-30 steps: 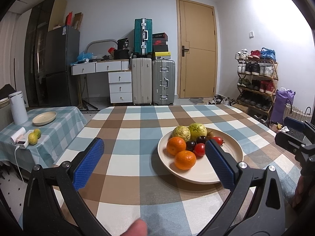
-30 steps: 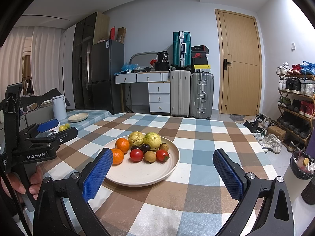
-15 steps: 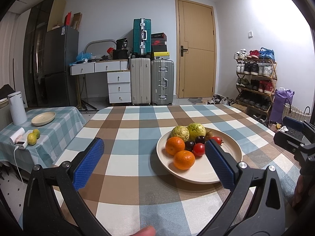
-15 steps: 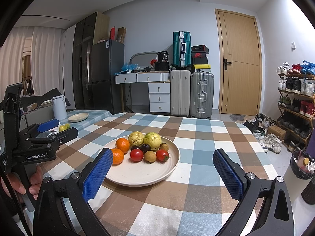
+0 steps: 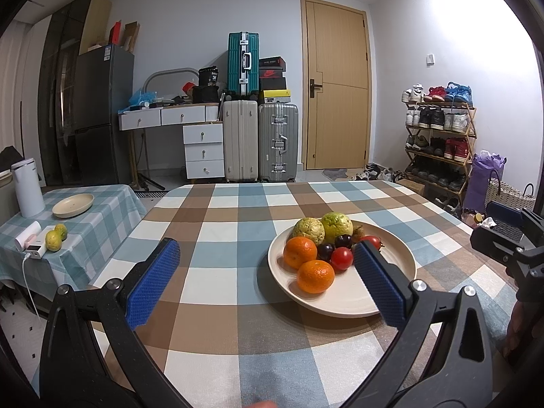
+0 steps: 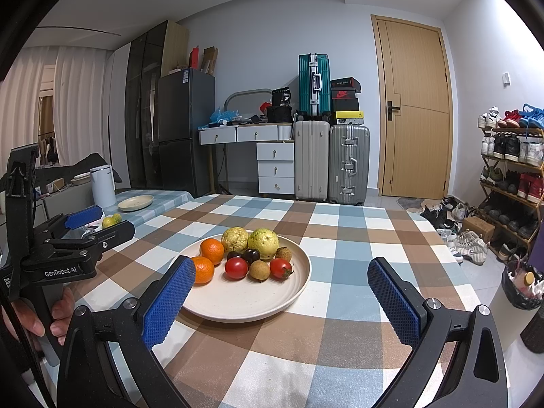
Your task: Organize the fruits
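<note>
A cream plate (image 5: 343,302) (image 6: 244,301) on the checked table holds two oranges (image 5: 315,276), two green guavas (image 5: 337,223), two red tomatoes (image 6: 236,268), dark plums (image 6: 252,255) and small brown fruits (image 6: 260,269). My left gripper (image 5: 267,250) hovers open in front of the plate, its right finger overlapping the plate's near right part. My right gripper (image 6: 281,267) is open too, held short of the plate with nothing between its fingers. Each gripper also shows in the other's view: the right gripper (image 5: 503,231) at the right edge, the left gripper (image 6: 85,224) at the left.
A low side table (image 5: 102,210) at the left carries an empty cream plate (image 5: 73,200), two green citrus fruits (image 5: 54,238), a white kettle (image 5: 27,187) and a charger. Suitcases, drawers, a fridge and a shoe rack (image 5: 438,136) stand beyond the table.
The left gripper has drifted very slightly to the right, so the plate sits a touch further left in its view. The right gripper and the fruits have not moved.
</note>
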